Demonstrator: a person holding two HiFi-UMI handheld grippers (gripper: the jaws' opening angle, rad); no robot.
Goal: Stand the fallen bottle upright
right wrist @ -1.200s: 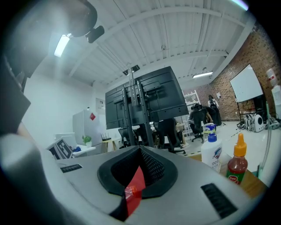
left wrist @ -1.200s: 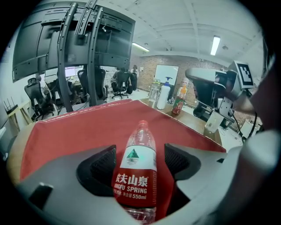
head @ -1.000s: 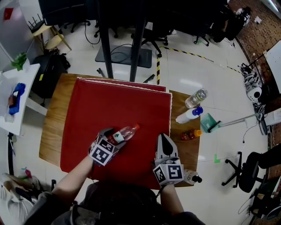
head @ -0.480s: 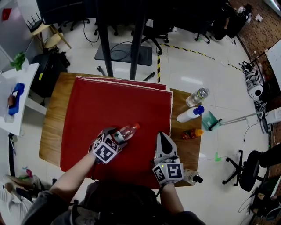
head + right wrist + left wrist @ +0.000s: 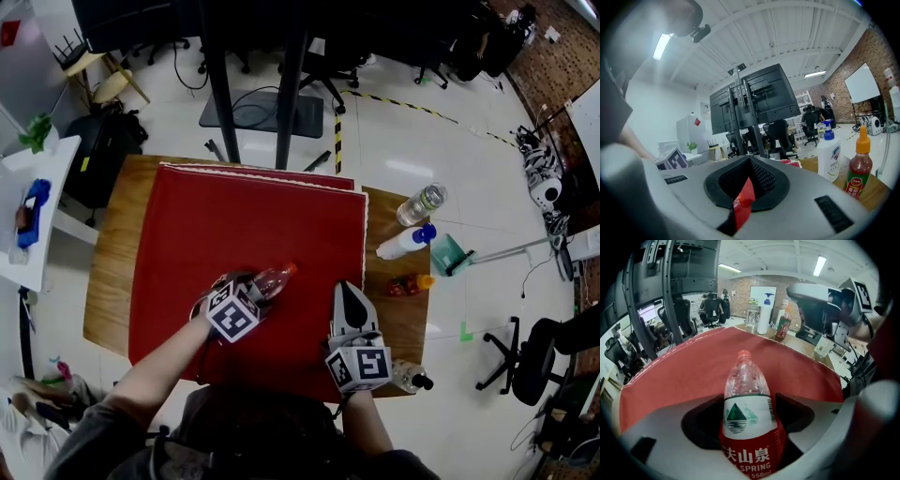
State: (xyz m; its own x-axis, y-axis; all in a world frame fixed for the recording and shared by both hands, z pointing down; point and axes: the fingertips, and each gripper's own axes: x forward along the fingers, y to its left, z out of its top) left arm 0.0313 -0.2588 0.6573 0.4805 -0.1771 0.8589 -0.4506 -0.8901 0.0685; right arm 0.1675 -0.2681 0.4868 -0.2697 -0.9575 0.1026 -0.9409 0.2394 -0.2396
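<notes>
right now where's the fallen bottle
In the head view the bottle lies on its side on the red cloth, left of centre near the person, between the jaws of the left gripper; the right gripper sits to its right.

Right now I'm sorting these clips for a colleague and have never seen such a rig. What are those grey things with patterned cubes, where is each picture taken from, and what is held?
There is no robot here: a person holds a two-jaw gripper in each hand. The top-down picture comes from a camera on their head; the other two look along each gripper's jaws. A red cloth covers a wooden table, with three bottles standing near its right edge. The left gripper has its open jaws either side of a fallen water bottle, not yet gripping it. The right gripper is shut and empty.
</notes>
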